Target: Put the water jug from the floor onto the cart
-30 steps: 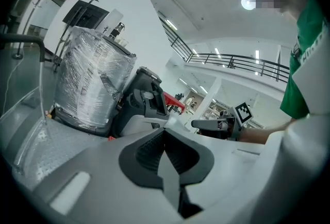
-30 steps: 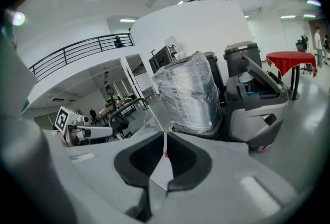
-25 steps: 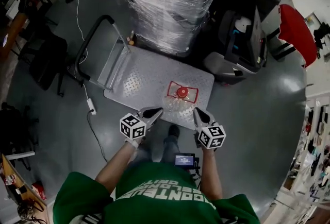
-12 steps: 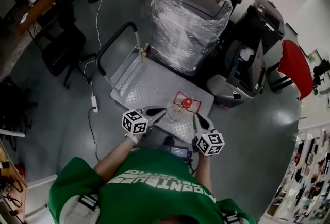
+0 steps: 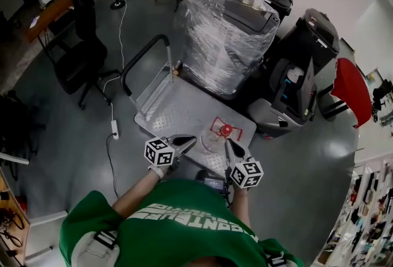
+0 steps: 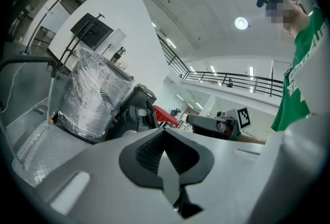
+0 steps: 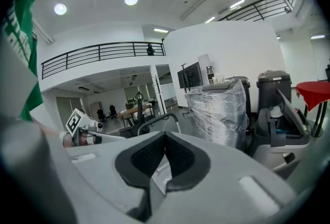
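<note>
The clear water jug (image 5: 215,139), with a red cap and red handle, stands on the near right corner of the grey metal cart (image 5: 175,109). My left gripper (image 5: 193,139) hangs just left of the jug, shut and empty; in the left gripper view (image 6: 165,134) its jaws meet with nothing between them. The right gripper (image 5: 228,145) is close above the jug's near side, also shut and empty, as its own view (image 7: 165,138) confirms. Neither gripper touches the jug.
The cart's black push handle (image 5: 142,54) rises at its far left. A plastic-wrapped bin (image 5: 230,35) stands behind the cart, with black machines (image 5: 301,69) and a red chair (image 5: 350,85) to the right. An office chair (image 5: 77,57) and a floor cable (image 5: 114,131) lie left.
Both grippers have risen and drawn back from the jug, which stays on the cart. The head view has lifted, showing more of the room.
</note>
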A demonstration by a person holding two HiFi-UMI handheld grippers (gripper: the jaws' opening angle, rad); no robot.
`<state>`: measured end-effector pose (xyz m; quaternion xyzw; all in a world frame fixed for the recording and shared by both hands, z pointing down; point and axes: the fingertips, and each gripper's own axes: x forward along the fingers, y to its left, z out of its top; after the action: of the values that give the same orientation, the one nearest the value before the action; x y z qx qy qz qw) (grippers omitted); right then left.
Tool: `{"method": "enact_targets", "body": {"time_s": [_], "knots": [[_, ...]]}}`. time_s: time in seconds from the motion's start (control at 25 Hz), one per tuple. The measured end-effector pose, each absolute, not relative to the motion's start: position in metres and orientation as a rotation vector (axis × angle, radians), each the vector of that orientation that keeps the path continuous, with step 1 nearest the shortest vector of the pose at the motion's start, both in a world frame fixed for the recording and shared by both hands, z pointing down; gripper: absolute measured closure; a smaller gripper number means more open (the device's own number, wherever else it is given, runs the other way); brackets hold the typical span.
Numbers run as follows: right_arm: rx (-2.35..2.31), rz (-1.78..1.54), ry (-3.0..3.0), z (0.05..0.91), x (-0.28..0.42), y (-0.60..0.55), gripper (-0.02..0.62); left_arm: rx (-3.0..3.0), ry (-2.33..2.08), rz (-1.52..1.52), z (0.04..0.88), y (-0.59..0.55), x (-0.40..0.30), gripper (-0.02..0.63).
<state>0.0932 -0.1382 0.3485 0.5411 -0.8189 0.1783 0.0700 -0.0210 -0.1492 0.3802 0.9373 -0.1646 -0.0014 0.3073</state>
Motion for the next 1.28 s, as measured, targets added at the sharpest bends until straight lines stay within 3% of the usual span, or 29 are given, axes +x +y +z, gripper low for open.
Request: {"method": "enact_targets", "body": {"time_s": [1.28], "knots": [[1.622, 0.495, -2.403, 0.351, 0.094, -0.138, 0.603, 2.497, -0.424, -0.006, 0.366, -0.156, -0.038, 0.598]]}}
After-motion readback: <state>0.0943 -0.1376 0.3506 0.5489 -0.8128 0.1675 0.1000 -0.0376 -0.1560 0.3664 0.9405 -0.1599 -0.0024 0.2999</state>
